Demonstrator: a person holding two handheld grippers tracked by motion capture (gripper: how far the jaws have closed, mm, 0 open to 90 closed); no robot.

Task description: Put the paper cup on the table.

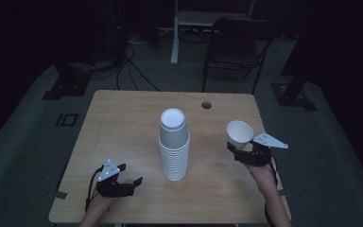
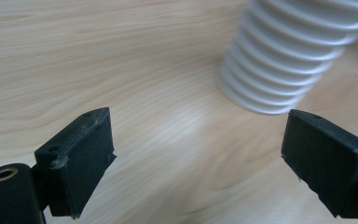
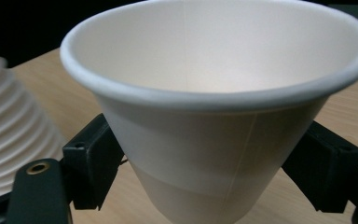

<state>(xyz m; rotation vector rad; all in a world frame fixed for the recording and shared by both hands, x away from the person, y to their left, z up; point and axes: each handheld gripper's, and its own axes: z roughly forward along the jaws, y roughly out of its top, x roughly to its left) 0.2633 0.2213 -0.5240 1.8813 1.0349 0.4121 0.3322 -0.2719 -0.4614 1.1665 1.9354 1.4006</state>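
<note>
Gripping a single white paper cup (image 1: 239,133) mouth-up, the right gripper (image 1: 244,150) holds it lifted over the right side of the wooden table (image 1: 123,123), jaws clamped on the cup's lower wall, well apart from the stack. Left gripper (image 1: 131,182) sits low at the front left, jaws spread wide with nothing between them. Stack of inverted white paper cups (image 1: 174,145) stands upright mid-table, between both grippers.
</note>
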